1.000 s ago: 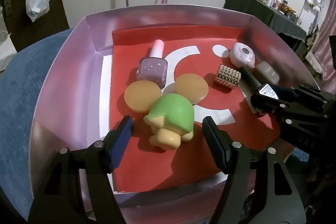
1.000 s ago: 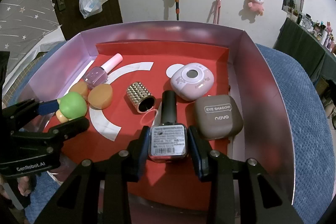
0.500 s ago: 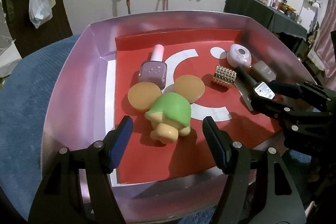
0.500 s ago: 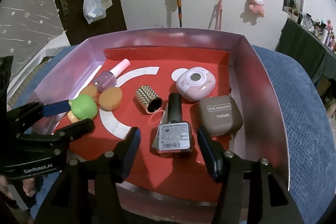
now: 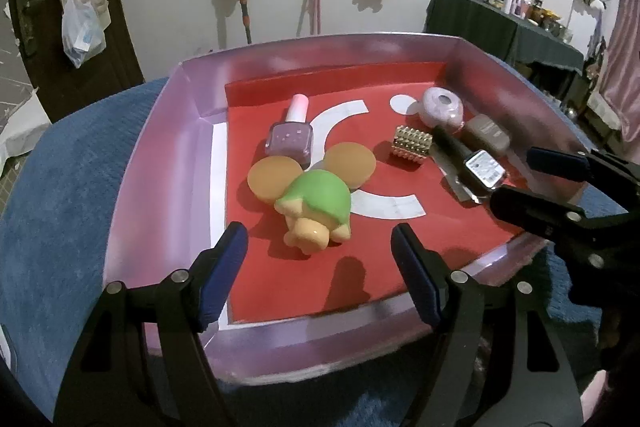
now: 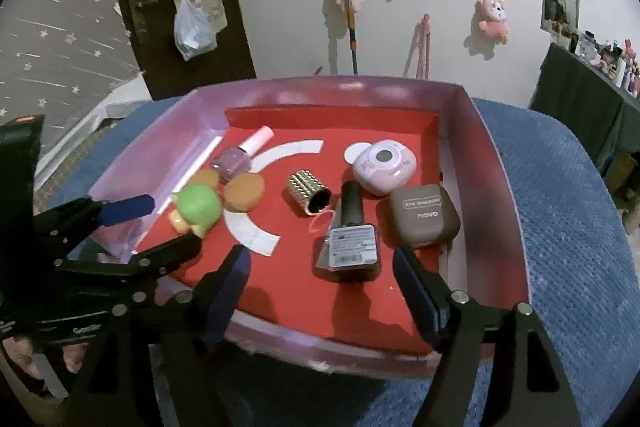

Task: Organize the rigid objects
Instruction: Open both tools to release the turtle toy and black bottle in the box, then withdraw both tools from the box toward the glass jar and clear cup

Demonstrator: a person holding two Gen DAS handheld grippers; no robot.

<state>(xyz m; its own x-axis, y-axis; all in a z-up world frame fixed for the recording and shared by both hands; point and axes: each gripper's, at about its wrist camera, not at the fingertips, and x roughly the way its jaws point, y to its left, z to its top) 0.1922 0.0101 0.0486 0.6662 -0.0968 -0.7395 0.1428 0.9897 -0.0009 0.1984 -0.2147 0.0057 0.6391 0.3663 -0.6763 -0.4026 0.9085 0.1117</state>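
It looks like a room in a home: soft toys (image 6: 493,18) hang on the wall, and a dresser (image 5: 500,23) holds little bottles.

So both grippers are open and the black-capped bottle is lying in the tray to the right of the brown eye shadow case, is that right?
Not quite. The right wrist view shows the black-capped bottle lying to the left of the brown eye shadow case, not the right. Both the left gripper and right gripper are open, over the tray.
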